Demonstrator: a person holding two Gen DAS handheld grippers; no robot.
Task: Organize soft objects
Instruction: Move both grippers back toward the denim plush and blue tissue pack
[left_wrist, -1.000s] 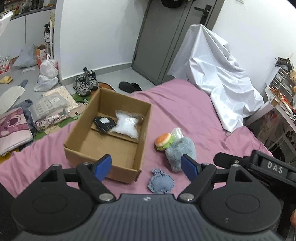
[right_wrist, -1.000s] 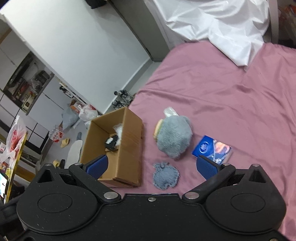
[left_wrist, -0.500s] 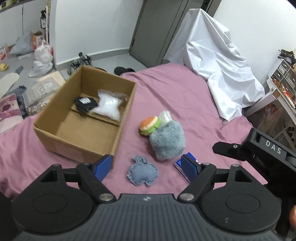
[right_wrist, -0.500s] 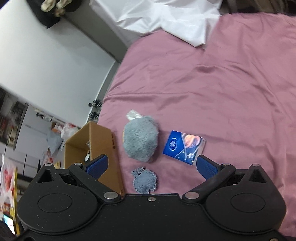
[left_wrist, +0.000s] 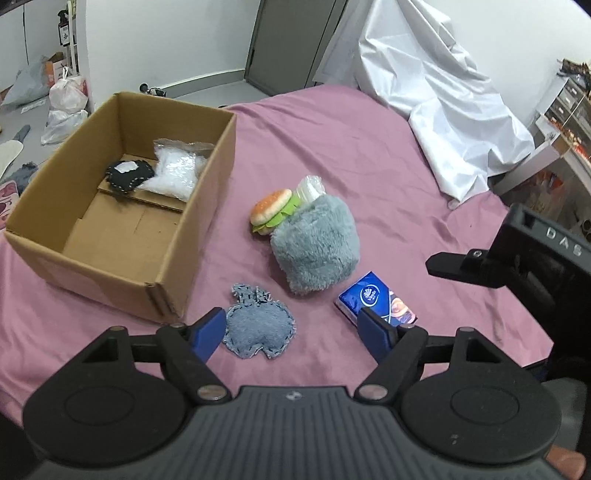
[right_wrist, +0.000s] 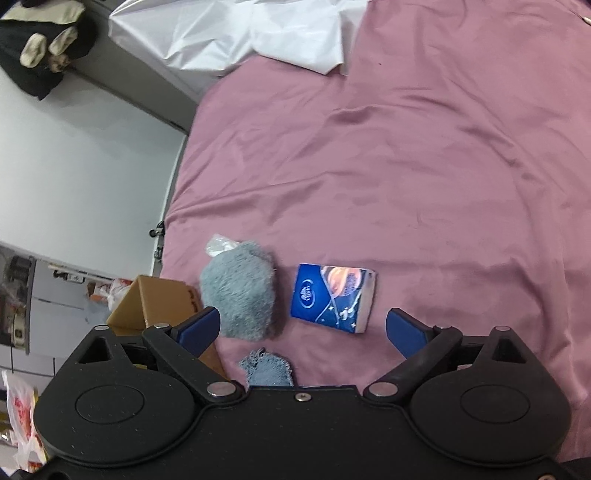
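Note:
On the pink bedsheet (left_wrist: 332, 140) lie a denim apple-shaped cushion (left_wrist: 258, 326), a grey fluffy pillow (left_wrist: 316, 247), a burger plush (left_wrist: 273, 214), a clear plastic bag (left_wrist: 310, 186) and a blue tissue pack (left_wrist: 376, 301). A cardboard box (left_wrist: 122, 236) at the left holds a black plush (left_wrist: 127, 177) and a white stuffing bag (left_wrist: 173, 175). My left gripper (left_wrist: 293, 334) is open and empty, just above the denim cushion. My right gripper (right_wrist: 303, 330) is open and empty, above the tissue pack (right_wrist: 332, 297), with the grey pillow (right_wrist: 238, 293) and denim cushion (right_wrist: 267, 369) to its left.
A white sheet (left_wrist: 436, 85) drapes over something at the bed's far right corner. The right gripper's body (left_wrist: 517, 258) shows at the right of the left wrist view. Bags and clutter (left_wrist: 62, 99) lie on the floor beyond the box. The box corner (right_wrist: 159, 302) shows in the right wrist view.
Both grippers have moved in closer to the objects and to the right. The denim cushion now sits between the left fingers; the tissue pack now sits between the right fingers. Both stayed open.

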